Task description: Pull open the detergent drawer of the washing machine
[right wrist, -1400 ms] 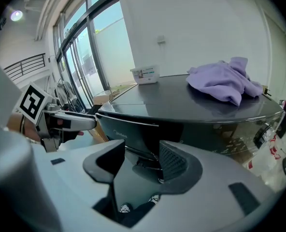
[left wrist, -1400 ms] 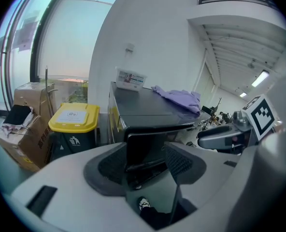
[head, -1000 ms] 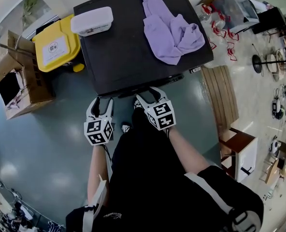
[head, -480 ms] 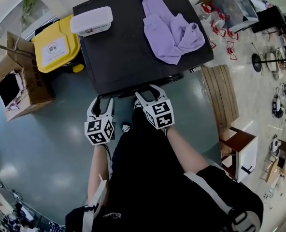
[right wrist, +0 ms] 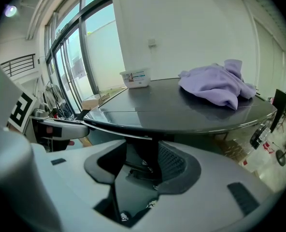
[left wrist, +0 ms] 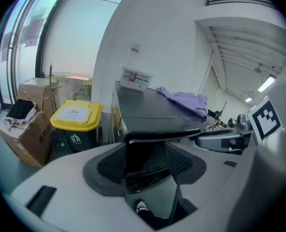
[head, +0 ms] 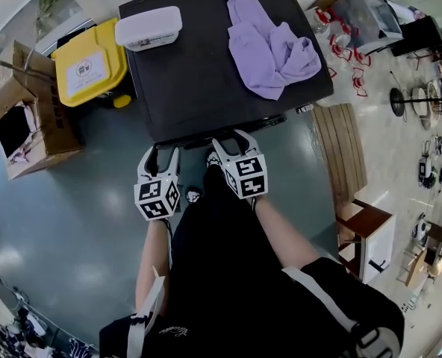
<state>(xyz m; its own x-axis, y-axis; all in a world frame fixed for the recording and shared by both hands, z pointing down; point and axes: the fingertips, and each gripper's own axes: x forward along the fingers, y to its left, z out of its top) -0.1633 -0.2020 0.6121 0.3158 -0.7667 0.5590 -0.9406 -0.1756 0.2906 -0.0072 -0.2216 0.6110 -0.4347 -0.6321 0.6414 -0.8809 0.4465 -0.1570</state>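
Grey-green flooring (head: pixel 64 215) spreads under a cluttered workroom, seen from above a person in dark clothing (head: pixel 228 274) who stands at a black washing machine (head: pixel 198 88). At far left an open cardboard box (head: pixel 23 121) sits on the floor. Next to it a yellow-lidded bin (head: pixel 92 62) stands just beside the machine's left flank. On the machine's flat top, a white lidded tub (head: pixel 148 28) rests at the far left corner, and a crumpled lilac garment (head: pixel 269 47) lies toward the far right.

The left tool (head: pixel 160 152) is held at the machine's near edge, left of centre and angled downward. Its jaws stand apart, and the left gripper view shows the machine's dark front filling the gap beneath the top's overhanging lip. Whether the pads touch that panel cannot be told.

Just to its right, the right tool (head: pixel 229 140) points at the same near edge. Its jaws are also apart, having just been closing a little. A dark upright part of the machine's front stands between them, with no pad seen pressing on it.

The detergent drawer cannot be picked out. The machine's near front, where both tools point, is hidden under the overhang in the head view. In the two gripper views it reads only as a dark panel.

Right of the machine, a slatted wooden board (head: pixel 342 151) lies on the floor, with stands and loose equipment (head: pixel 430 103) crowding the far right edge.
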